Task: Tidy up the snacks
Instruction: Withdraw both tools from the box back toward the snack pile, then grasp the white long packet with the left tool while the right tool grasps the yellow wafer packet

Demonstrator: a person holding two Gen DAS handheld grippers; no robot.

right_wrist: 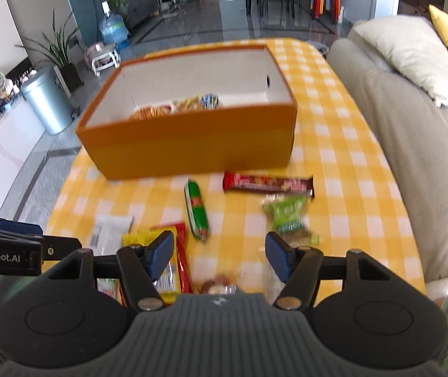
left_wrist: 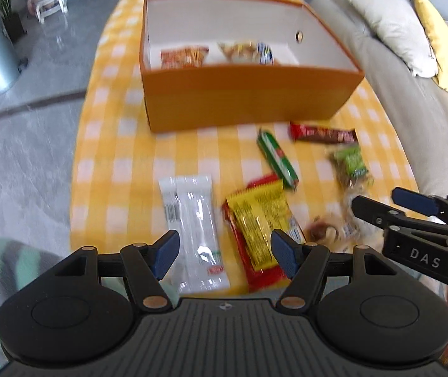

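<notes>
**Left wrist and right wrist: snacks loose before the orange box**

Left wrist view: the left gripper point(left_wrist: 225, 251) hangs with jaws apart, nothing between them, above a white packet point(left_wrist: 194, 232) and a yellow packet point(left_wrist: 260, 223), both lying lengthwise toward the orange box point(left_wrist: 239, 97). A green bar point(left_wrist: 277, 158) lies diagonally; a brown bar point(left_wrist: 324, 132) lies crosswise near the box. Two packets sit inside the box. The right gripper point(left_wrist: 390, 202) enters at right, marked "DAS". Packet print is blurred.

Right wrist view: the right gripper point(right_wrist: 216, 254), jaws apart and empty, hovers over a clear wrapper point(right_wrist: 220, 284), half hidden. A green-labelled bag point(right_wrist: 286, 215) lies ahead. The left gripper's side reads "enRobot.AI", cut off.
</notes>
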